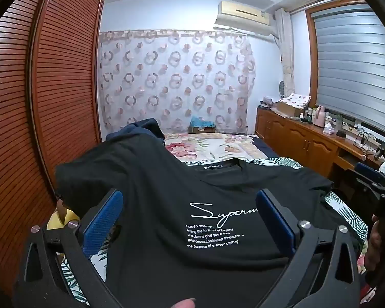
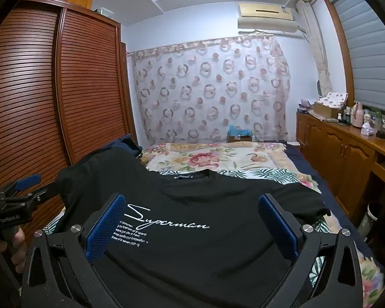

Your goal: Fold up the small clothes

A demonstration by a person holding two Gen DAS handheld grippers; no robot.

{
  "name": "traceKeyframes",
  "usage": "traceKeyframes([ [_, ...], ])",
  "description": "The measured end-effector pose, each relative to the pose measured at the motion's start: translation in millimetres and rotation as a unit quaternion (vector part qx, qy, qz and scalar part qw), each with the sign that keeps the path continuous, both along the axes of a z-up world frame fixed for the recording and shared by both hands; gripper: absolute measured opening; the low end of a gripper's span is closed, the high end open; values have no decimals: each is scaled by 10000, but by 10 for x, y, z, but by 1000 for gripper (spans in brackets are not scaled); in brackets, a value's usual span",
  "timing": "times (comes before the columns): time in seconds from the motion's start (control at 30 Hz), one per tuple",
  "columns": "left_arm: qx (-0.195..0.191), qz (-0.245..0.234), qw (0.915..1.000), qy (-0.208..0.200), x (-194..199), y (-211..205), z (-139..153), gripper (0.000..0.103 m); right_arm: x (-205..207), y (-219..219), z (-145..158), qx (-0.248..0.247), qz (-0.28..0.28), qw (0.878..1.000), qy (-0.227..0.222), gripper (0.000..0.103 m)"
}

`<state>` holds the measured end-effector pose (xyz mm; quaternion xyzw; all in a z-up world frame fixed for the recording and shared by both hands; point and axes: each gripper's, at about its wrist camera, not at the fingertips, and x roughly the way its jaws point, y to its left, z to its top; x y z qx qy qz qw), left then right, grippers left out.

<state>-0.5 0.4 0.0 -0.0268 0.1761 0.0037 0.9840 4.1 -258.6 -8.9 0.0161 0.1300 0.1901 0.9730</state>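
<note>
A black T-shirt (image 1: 166, 179) with white "Superman" print lies front up, spread flat on the bed, collar away from me; it also shows in the right wrist view (image 2: 205, 205). My left gripper (image 1: 190, 215) is open, its blue pads wide apart above the shirt's lower half, holding nothing. My right gripper (image 2: 192, 220) is also open and empty over the same shirt. The right gripper shows at the right edge of the left wrist view (image 1: 372, 179), and the left gripper at the left edge of the right wrist view (image 2: 18, 187).
The bed (image 2: 218, 159) has a floral cover. A dark blue garment (image 1: 141, 128) is heaped at the shirt's far left. A slatted wooden wardrobe (image 1: 38, 102) stands left. A wooden sideboard (image 2: 346, 148) with bottles runs along the right. A small box (image 2: 240, 134) sits at the bed's far end.
</note>
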Motion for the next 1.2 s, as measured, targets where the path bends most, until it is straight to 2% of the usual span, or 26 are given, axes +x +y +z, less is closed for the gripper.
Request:
traceKeyframes([
  [1.2, 92, 28, 9999, 67, -10, 36, 49, 103, 7, -9, 12, -11, 52, 10000, 16, 103],
])
